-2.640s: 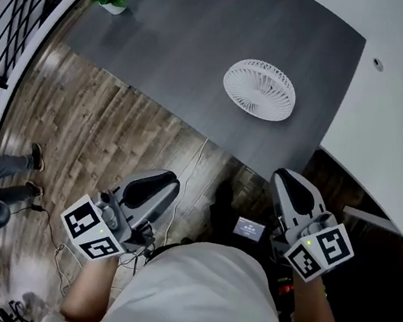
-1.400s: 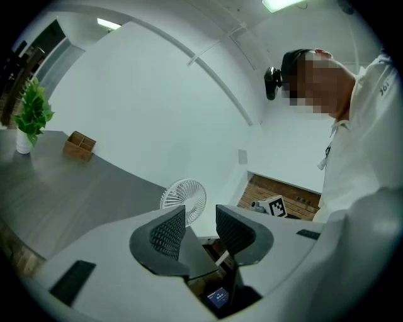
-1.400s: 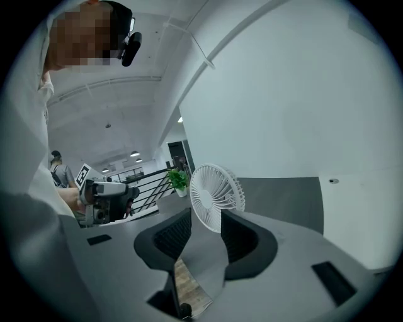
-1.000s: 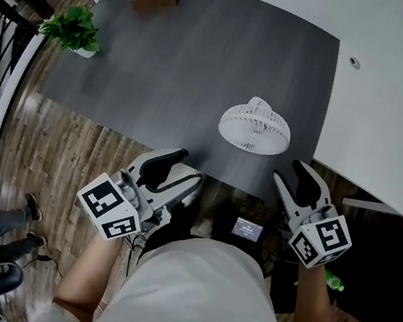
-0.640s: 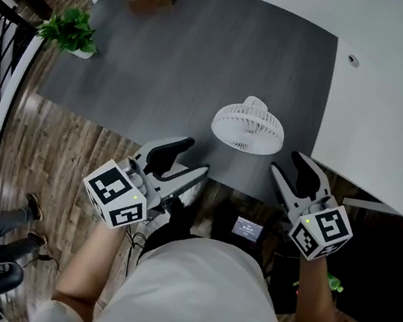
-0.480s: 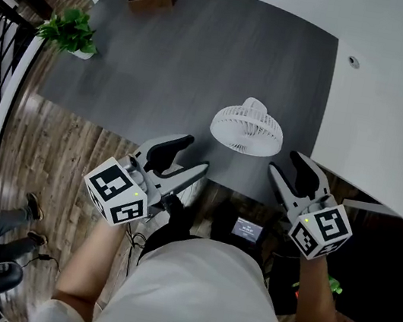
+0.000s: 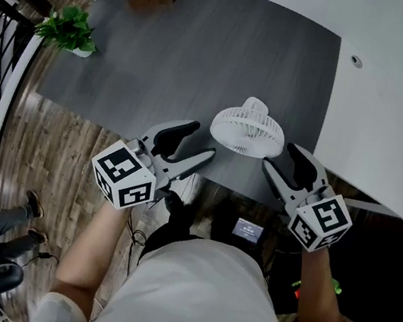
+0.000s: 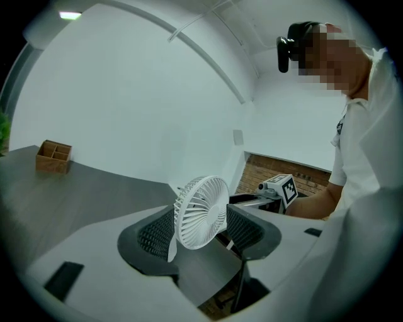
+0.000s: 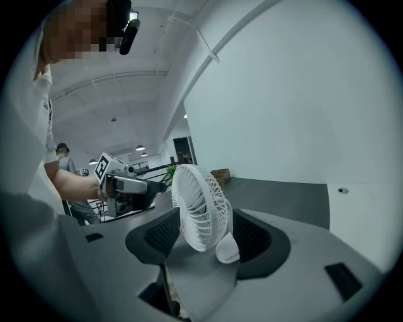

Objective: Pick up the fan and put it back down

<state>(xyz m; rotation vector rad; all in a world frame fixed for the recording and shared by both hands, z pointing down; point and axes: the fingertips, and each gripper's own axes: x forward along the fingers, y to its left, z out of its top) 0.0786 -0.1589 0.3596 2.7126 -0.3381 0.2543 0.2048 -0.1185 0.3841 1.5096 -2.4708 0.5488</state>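
Both grippers have closed in on the white round-grilled desk fan (image 7: 247, 131) since a second ago, and both sets of jaws have just been opening. Head view: fan stands upright near the front edge of the dark grey table (image 7: 207, 42), left gripper (image 7: 201, 139) just beside it on one side, right gripper (image 7: 279, 156) on the other; black-and-white square markers on both cubes, print on the small screen (image 7: 249, 230) below is too small to read. Only this view shows the green potted plant (image 7: 69, 29) and the white table (image 7: 390, 97). Left gripper view: left gripper (image 8: 200, 242) spread wide, fan (image 8: 201, 210) framed in the gap, pads not touching it; brown wooden organiser box (image 8: 53, 156) far back. Right gripper view: right gripper (image 9: 204, 242) equally wide, fan (image 9: 200, 207) edge-on between the jaws, untouched, nothing held.
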